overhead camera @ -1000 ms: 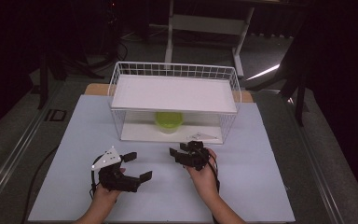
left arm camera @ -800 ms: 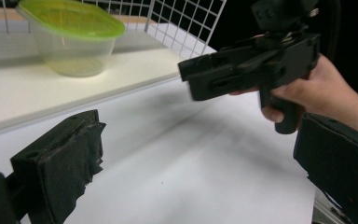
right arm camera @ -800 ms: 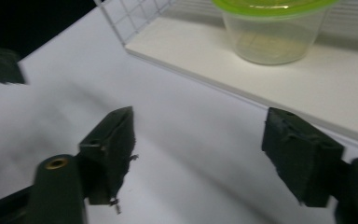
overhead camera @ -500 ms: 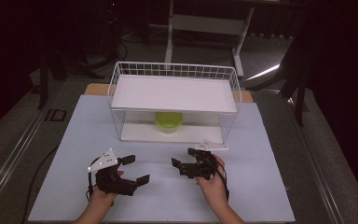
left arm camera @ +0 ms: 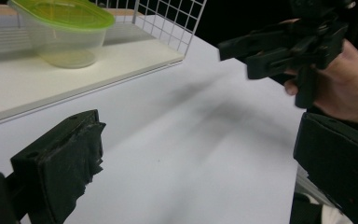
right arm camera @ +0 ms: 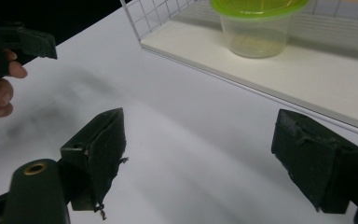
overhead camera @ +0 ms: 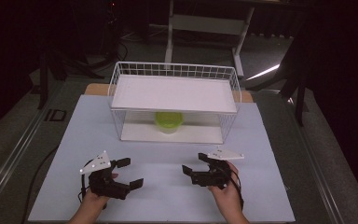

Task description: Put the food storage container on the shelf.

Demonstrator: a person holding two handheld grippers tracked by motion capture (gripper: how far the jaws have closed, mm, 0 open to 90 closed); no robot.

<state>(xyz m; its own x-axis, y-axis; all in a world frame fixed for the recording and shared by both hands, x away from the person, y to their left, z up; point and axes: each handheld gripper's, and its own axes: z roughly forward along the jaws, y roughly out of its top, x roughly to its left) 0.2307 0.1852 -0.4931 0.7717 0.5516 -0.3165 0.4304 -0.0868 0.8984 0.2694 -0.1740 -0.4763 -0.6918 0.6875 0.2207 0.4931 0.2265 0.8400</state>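
Black jaws spread wide, our left gripper (overhead camera: 129,172) hovers empty over the white table (overhead camera: 265,154). Between and beyond the tools, a clear plastic container (overhead camera: 168,122) with a lime-green lid sits upright on the lower shelf of the white wire rack (overhead camera: 175,94). Our right gripper (overhead camera: 196,163), just opened, grips nothing.

Dim lab: white-topped test table (overhead camera: 270,154)
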